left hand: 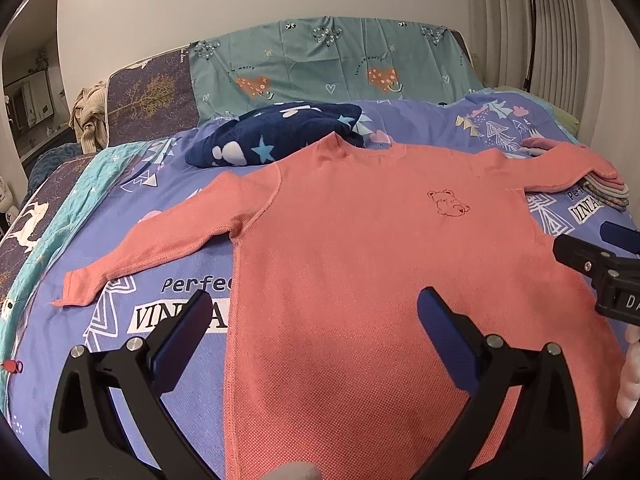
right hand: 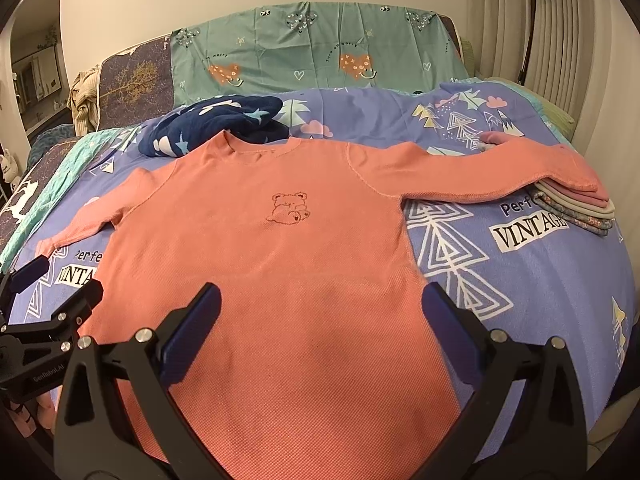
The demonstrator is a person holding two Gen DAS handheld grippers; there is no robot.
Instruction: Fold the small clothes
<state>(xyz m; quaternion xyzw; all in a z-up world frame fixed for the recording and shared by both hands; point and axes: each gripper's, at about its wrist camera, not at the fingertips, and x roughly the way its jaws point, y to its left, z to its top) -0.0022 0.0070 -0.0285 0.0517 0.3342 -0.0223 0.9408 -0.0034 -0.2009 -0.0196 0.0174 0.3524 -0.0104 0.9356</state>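
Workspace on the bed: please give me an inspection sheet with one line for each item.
Surface: bed with a purple printed cover, lying fairly smooth.
Job's things: coral long-sleeved shirt spread flat, front up, both sleeves out; its right-hand sleeve end rests on a stack of folded clothes.
Clutter: navy star-print blanket bunched behind the collar; small red object at the cover's left edge, too small to identify.
Grippers: left gripper open, fingers above the shirt's lower part; right gripper open, likewise; neither holds anything.
Cables: nothing seen.
Surroundings: green heart-print sheet over the headboard, floor lamp and pleated curtain on the right, beige garment heaped on the left.
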